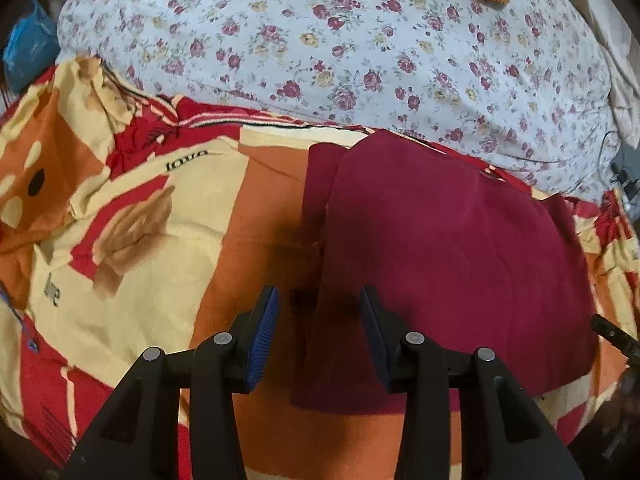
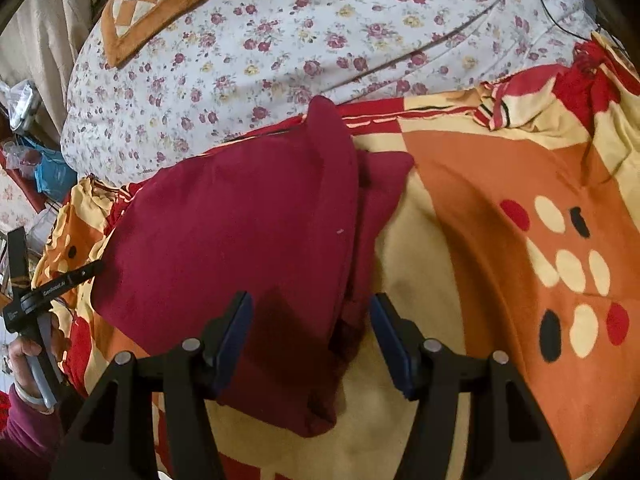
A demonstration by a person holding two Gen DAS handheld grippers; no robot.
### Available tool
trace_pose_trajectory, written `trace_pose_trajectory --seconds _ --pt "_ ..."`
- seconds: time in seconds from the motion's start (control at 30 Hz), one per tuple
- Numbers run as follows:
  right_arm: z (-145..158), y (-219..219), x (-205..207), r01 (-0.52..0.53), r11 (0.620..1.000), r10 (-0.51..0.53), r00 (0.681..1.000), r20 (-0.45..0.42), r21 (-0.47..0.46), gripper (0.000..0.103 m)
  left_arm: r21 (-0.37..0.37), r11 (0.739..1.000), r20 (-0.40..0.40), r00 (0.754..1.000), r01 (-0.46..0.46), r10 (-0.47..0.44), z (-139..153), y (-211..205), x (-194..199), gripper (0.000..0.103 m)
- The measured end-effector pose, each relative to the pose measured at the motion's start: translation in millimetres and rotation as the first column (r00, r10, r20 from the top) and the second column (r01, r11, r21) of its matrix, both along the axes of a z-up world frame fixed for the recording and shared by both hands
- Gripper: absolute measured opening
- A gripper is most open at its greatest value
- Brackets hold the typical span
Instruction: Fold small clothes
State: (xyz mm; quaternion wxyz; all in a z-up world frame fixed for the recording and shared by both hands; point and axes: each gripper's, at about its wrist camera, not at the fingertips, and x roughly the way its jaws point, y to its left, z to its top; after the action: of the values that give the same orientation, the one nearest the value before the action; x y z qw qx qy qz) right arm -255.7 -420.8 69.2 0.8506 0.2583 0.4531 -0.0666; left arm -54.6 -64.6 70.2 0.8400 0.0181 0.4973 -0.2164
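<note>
A dark red garment (image 1: 440, 248) lies folded flat on an orange, cream and red blanket (image 1: 168, 248). In the left wrist view my left gripper (image 1: 319, 300) is open and empty, hovering over the garment's left edge. In the right wrist view the same garment (image 2: 240, 240) lies with one layer folded over another, and my right gripper (image 2: 311, 308) is open and empty just above its near right edge. The left gripper (image 2: 56, 284) also shows at the far left of the right wrist view, held in a hand.
A floral white quilt (image 1: 340, 40) lies behind the blanket. An orange checked cushion (image 2: 160, 4) rests on it at the back. Blue bags (image 1: 28, 44) and clutter sit off the bed's left side. A black cable (image 2: 560, 12) runs at the far right.
</note>
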Motion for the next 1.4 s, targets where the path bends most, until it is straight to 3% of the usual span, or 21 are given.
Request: trace_pose_trajectory --seconds 0.17,0.47,0.7,0.8,0.87,1.03,1.23,1.4 --pt "0 -6 -3 0.01 1.0 -0.01 1.0 -0.001 0.006 0.065 -0.088 0.996 -0.052 0.998 0.014 -0.019 -3 17 0 0.038" --pt "-3 -1 1 -0.011 1.0 0.011 1.0 -0.003 0.005 0.065 -0.087 0.994 -0.042 0.997 0.061 -0.065 -10 -2 5 0.038" --pt "0 7 0 -0.051 0.997 0.051 0.999 0.005 -0.052 0.065 -0.105 0.992 -0.024 0.997 0.069 -0.072 -11 -6 10 0.009" --pt "2 13 -1 -0.09 0.993 0.091 0.996 0.003 -0.08 0.059 -0.105 0.991 -0.013 0.997 0.079 -0.081 -9 -6 8 0.007" --pt "2 15 0 -0.104 0.987 0.103 0.995 -0.008 -0.121 0.049 -0.106 0.991 -0.024 0.996 0.081 -0.084 -11 -6 8 0.007" --pt "11 10 -7 -0.081 0.993 0.084 0.996 0.034 -0.088 0.039 -0.109 0.989 -0.009 0.995 0.096 -0.097 -6 -8 2 0.007" --pt "3 17 -2 -0.121 0.989 0.12 0.993 -0.012 -0.084 0.039 -0.121 0.987 -0.035 0.993 0.105 -0.11 -9 -13 1 0.007" --pt "-6 12 -8 -0.083 0.997 0.083 0.996 0.043 0.001 0.045 -0.106 0.988 -0.042 0.992 0.117 -0.122 -16 -15 0 0.007"
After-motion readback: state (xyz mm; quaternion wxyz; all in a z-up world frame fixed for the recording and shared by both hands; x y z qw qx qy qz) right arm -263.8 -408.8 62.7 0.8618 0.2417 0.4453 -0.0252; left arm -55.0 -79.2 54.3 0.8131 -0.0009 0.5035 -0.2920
